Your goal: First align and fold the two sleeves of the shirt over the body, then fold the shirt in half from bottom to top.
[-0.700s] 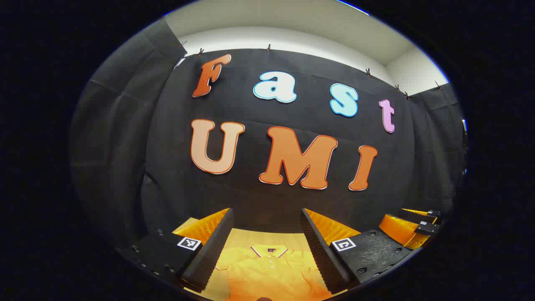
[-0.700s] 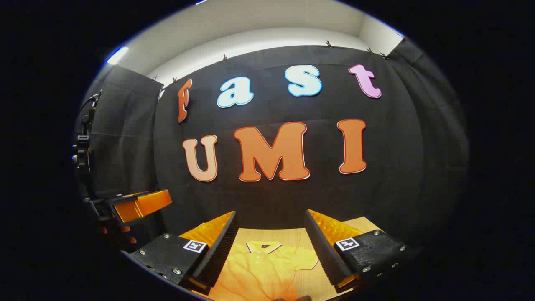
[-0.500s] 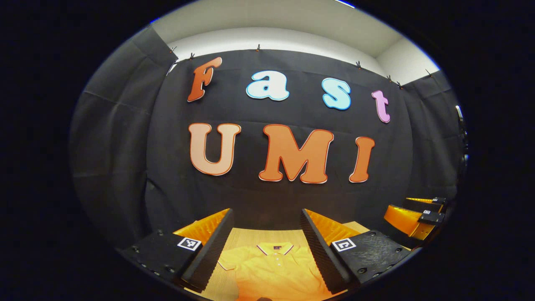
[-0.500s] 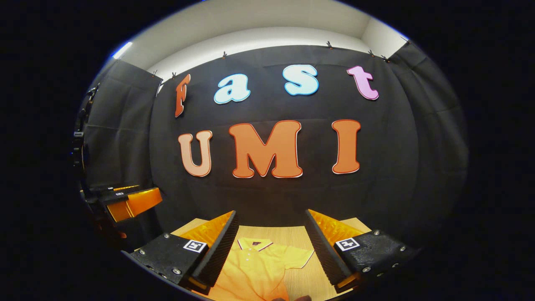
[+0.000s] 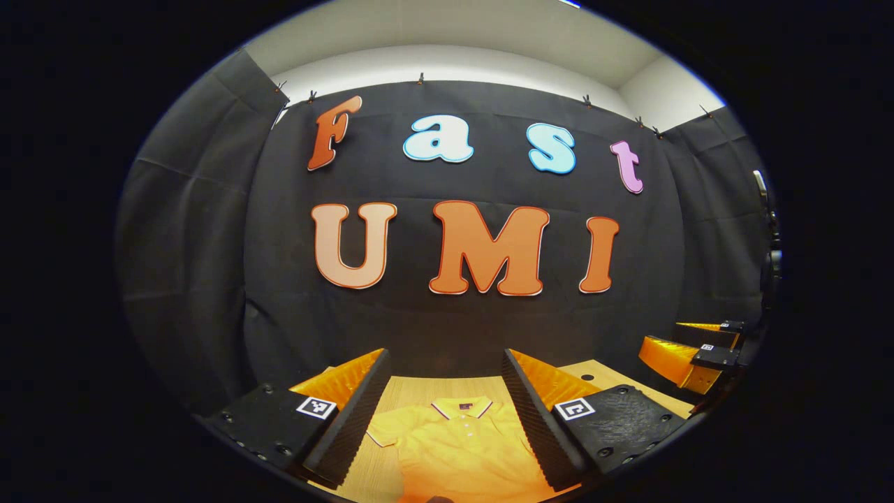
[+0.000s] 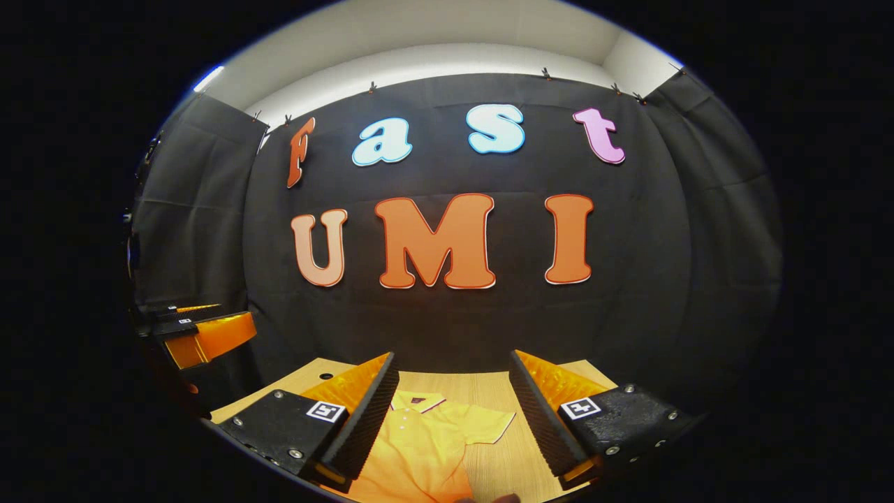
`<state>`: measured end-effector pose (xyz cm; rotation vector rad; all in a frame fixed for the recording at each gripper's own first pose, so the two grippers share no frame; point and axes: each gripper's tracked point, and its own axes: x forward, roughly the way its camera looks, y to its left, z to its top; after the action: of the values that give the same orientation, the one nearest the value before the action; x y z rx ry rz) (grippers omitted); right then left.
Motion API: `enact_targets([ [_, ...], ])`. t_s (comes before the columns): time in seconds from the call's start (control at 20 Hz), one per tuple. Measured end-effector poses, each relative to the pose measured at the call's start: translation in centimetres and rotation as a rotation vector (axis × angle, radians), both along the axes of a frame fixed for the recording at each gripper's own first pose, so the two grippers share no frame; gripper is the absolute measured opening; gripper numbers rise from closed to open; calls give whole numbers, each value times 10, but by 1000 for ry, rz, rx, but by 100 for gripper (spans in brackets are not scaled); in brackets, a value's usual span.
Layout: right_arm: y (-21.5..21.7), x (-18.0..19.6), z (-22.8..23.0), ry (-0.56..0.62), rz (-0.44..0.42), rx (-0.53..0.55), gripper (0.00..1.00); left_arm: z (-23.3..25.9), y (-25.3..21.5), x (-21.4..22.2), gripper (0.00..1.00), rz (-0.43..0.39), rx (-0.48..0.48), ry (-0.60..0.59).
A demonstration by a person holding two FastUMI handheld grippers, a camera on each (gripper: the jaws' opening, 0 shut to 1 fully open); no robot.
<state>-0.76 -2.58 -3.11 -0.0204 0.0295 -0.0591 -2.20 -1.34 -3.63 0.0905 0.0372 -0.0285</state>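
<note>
In the left gripper view, my left gripper (image 5: 444, 391) hangs wide open above the table (image 5: 419, 386), holding nothing. The shirt (image 5: 461, 447) lies flat below, between the fingers, collar toward the wall. The right gripper (image 5: 688, 349) shows far right.

In the right gripper view, my right gripper (image 6: 454, 391) is also spread wide and empty. The shirt (image 6: 419, 447) lies below, nearer the left finger, one sleeve (image 6: 485, 423) spread toward the right. The left gripper (image 6: 202, 335) is at the left edge.

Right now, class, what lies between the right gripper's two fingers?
In the right gripper view, the open right gripper frames the shirt, collar and one sleeve, lying on the wooden table beneath, untouched.
</note>
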Motion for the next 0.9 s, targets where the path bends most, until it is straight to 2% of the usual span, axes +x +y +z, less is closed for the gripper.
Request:
enact_targets([
  [0.35,6,12,-10,11,-19,4,96,-14,-1,6,98,-33,11,26],
  [0.9,-8,1,-28,30,-98,20,96,-22,-14,7,96,-117,1,14],
])
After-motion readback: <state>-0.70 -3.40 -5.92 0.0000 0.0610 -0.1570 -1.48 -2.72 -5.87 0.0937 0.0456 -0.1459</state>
